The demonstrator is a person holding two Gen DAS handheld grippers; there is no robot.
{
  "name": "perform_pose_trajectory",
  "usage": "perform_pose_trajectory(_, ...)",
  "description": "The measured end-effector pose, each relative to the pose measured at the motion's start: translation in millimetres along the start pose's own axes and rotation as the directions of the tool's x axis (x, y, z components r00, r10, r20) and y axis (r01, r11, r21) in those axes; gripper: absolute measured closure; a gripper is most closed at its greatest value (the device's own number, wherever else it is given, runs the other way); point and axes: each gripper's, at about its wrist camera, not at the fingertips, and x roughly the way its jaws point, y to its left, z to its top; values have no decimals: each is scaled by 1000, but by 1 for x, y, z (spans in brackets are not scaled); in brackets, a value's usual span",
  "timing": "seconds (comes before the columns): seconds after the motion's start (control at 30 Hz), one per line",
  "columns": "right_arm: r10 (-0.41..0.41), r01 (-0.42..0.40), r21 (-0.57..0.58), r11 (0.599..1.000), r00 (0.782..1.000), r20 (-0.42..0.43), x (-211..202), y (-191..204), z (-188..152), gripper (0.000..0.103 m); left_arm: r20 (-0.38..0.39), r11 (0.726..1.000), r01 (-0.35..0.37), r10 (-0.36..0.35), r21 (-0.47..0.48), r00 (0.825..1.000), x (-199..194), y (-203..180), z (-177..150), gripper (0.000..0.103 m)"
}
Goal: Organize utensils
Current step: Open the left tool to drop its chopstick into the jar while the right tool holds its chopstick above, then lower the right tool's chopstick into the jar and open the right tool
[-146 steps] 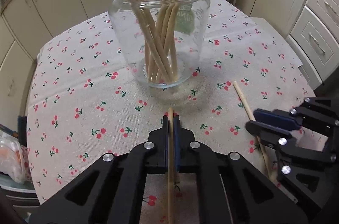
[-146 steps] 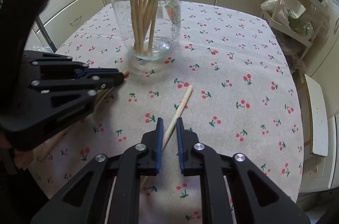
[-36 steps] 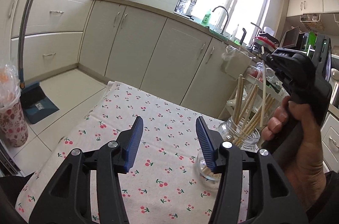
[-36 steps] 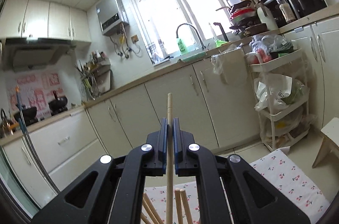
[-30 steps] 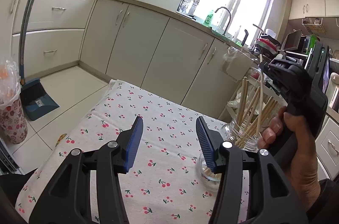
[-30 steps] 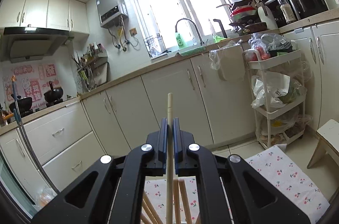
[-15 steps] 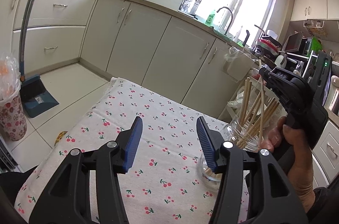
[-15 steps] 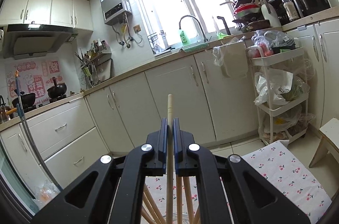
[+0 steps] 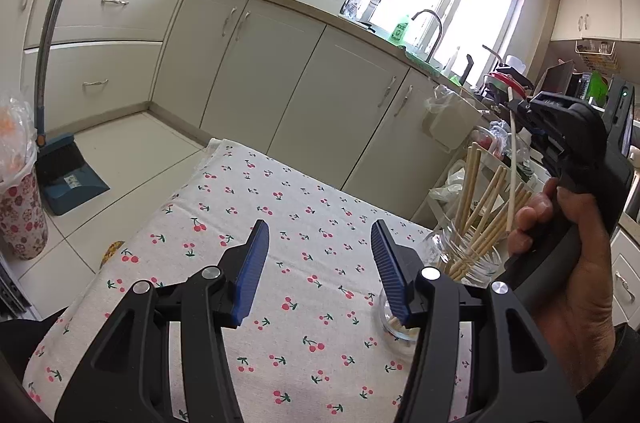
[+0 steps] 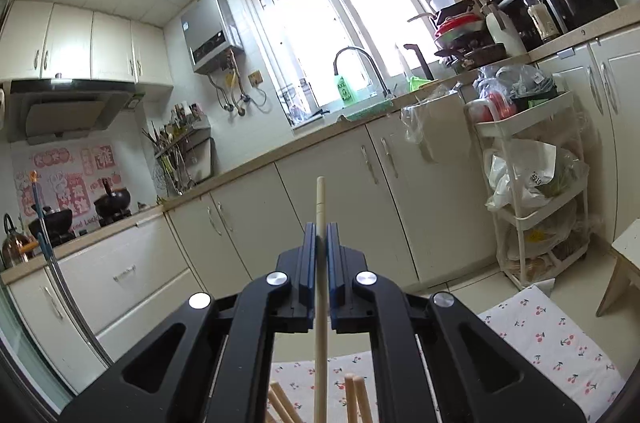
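Note:
My right gripper [image 10: 320, 235] is shut on a pale wooden chopstick [image 10: 320, 303] that stands upright between its blue pads. In the left wrist view that same chopstick [image 9: 511, 163] hangs from the right gripper [image 9: 524, 115], its lower end above the mouth of a glass jar [image 9: 464, 259] that holds several chopsticks. A hand [image 9: 560, 263] grips the right tool's handle. My left gripper [image 9: 318, 263] stands open over the cherry-print tablecloth [image 9: 248, 223], left of the jar, with nothing between its fingers. The tops of the jar's chopsticks [image 10: 354, 399] show at the bottom of the right wrist view.
Cream kitchen cabinets [image 9: 280, 71] run behind the table. A dustpan and broom [image 9: 64, 175] and a floral bin [image 9: 20, 211] stand on the floor at the left. A white trolley [image 10: 532, 191] with bags stands at the right, and a stool edge [image 10: 624, 263] beside it.
The right gripper has lowered the chopstick a little toward the jar's mouth. The left gripper has kept still and stayed open.

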Motion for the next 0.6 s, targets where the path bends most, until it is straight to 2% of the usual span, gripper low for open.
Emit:
perform_pose_trajectory(0.1,-14,13,-12,1000,999,-41,4,-1,-13,97,1,1000,-2,2,-9,1000,1,3,2,53)
perform_pose_trajectory(0.27,-7,5,-35,999,998,-60,3,2,-20,97,-3,1000,-8,8,-15,1000,2,6,0,53)
perform_pose_trajectory(0.6,2,-7,-74,997,998,-62,-13,1,-27,96,-6,1000,-20,19,-10,1000,3,4,1,50)
